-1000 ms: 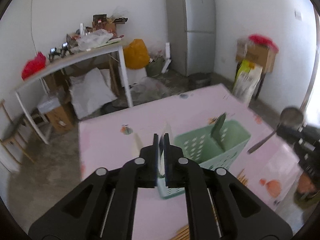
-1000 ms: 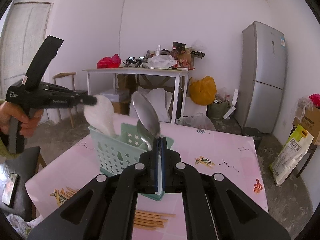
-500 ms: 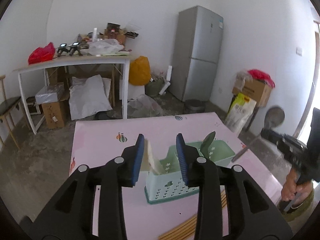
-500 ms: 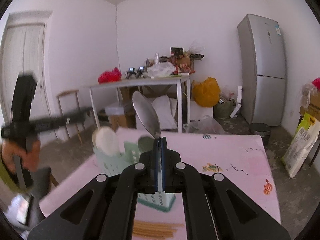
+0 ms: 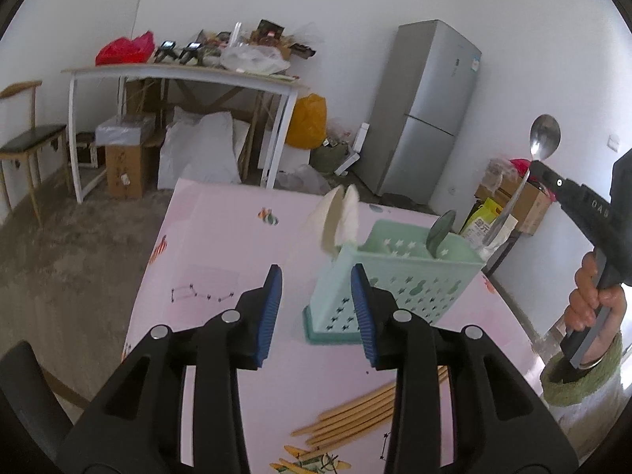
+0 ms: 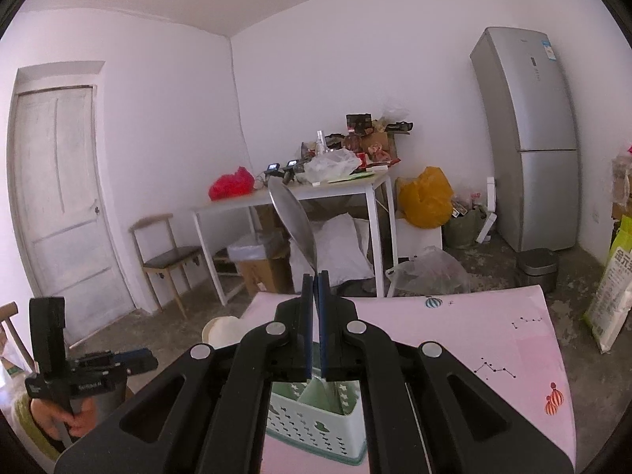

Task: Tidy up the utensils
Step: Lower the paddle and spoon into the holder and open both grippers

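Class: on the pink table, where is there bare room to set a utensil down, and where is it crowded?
Free: the wide strip of pink table between its far edge and the green basket. Crowded: the near edge, where wooden chopsticks lie just before the basket, which already holds white spoons.

1. 2 grippers: the left gripper point(image 5: 316, 308) and the right gripper point(image 6: 315, 318).
2. 1 green basket point(image 5: 399, 288) on 1 pink table point(image 5: 221, 245).
3. 2 white spoons point(image 5: 339, 217) stand in the basket.
4. 2 metal spoons: 1 steel spoon point(image 6: 292, 225) in the right gripper, 1 dark spoon point(image 5: 440, 233) in the basket.
5. 1 bundle of wooden chopsticks point(image 5: 355, 414); blur prevents an exact count.
6. 1 fridge point(image 6: 529, 138).
7. 1 white side table point(image 5: 177, 75).
8. 1 door point(image 6: 59, 197).
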`<action>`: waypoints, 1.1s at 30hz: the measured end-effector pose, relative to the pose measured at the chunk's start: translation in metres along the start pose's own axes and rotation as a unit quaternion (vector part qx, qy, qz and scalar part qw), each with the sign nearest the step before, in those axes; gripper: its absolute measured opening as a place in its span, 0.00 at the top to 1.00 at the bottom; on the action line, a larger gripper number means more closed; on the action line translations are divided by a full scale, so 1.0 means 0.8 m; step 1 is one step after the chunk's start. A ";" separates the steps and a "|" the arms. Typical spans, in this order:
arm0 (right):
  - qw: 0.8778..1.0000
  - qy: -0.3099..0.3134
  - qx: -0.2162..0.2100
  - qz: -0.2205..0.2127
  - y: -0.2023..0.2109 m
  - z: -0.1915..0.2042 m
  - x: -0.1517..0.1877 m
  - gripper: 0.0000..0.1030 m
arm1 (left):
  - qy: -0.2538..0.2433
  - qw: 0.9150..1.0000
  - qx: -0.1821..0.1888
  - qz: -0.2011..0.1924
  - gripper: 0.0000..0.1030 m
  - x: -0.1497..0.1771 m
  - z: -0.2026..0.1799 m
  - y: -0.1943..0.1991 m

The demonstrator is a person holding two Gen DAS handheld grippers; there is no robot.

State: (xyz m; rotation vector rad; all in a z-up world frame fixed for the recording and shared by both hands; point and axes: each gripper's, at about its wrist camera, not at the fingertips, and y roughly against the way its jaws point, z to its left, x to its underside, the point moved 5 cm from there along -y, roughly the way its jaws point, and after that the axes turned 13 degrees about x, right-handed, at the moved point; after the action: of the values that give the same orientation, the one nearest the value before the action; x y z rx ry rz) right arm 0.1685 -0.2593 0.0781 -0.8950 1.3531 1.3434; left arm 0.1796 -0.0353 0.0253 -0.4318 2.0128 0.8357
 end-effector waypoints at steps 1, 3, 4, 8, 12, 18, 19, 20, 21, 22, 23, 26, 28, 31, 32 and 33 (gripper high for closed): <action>1.000 0.000 0.000 0.002 -0.003 0.002 0.002 0.98 | 0.002 1.000 -0.001 0.004 0.67 0.004 0.003 -0.002; 1.000 0.002 0.002 0.011 -0.015 0.006 0.009 0.98 | 0.003 1.000 -0.002 0.009 0.67 0.011 0.007 -0.005; 1.000 0.003 0.005 0.015 -0.020 0.007 0.015 0.98 | 0.004 1.000 0.000 0.011 0.67 0.015 0.008 -0.008; 0.999 0.003 0.015 0.046 -0.044 0.003 0.042 0.98 | 0.004 1.000 0.007 0.022 0.67 0.029 0.007 -0.019; 0.995 0.001 0.015 0.094 -0.065 -0.002 0.074 0.97 | -0.003 0.999 0.008 0.033 0.67 0.036 0.005 -0.029; 0.989 0.018 0.022 0.144 -0.075 -0.003 0.106 0.93 | -0.015 0.998 0.021 0.049 0.59 0.039 0.002 -0.046; 0.989 0.022 0.021 0.146 -0.074 -0.002 0.108 0.89 | -0.016 0.998 0.025 0.052 0.58 0.041 0.000 -0.050; 0.989 0.024 0.022 0.145 -0.072 0.000 0.109 0.87 | -0.017 0.998 0.028 0.054 0.57 0.040 -0.001 -0.053; 0.989 0.026 0.024 0.146 -0.070 0.000 0.110 0.80 | -0.019 0.998 0.031 0.056 0.56 0.040 -0.003 -0.058; 0.989 0.024 0.024 0.146 -0.068 -0.001 0.109 0.76 | -0.023 0.998 0.032 0.056 0.55 0.039 -0.004 -0.061; 0.989 0.018 0.021 0.145 -0.065 -0.004 0.108 0.73 | -0.028 0.998 0.033 0.055 0.52 0.038 -0.006 -0.065; 0.989 -0.006 0.014 0.147 -0.060 -0.013 0.106 0.67 | -0.038 0.997 0.035 0.051 0.46 0.031 -0.010 -0.072; 0.986 -0.038 0.001 0.160 -0.064 -0.022 0.106 0.67 | -0.044 0.997 0.042 0.048 0.44 0.025 -0.012 -0.079; 0.980 -0.085 -0.017 0.182 -0.071 -0.033 0.114 0.67 | -0.045 0.997 0.052 0.047 0.42 0.018 -0.012 -0.094; 0.977 -0.100 -0.024 0.188 -0.074 -0.037 0.117 0.67 | -0.045 0.996 0.054 0.049 0.42 0.017 -0.011 -0.099; 0.973 -0.120 -0.035 0.195 -0.078 -0.041 0.119 0.67 | -0.043 0.996 0.055 0.050 0.42 0.016 -0.010 -0.105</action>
State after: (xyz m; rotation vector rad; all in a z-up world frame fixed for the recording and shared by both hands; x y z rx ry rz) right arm 0.2009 -0.2857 -0.0329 -0.5021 1.3404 1.7471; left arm 0.2168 -0.1006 -0.0158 -0.2294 2.0017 0.7871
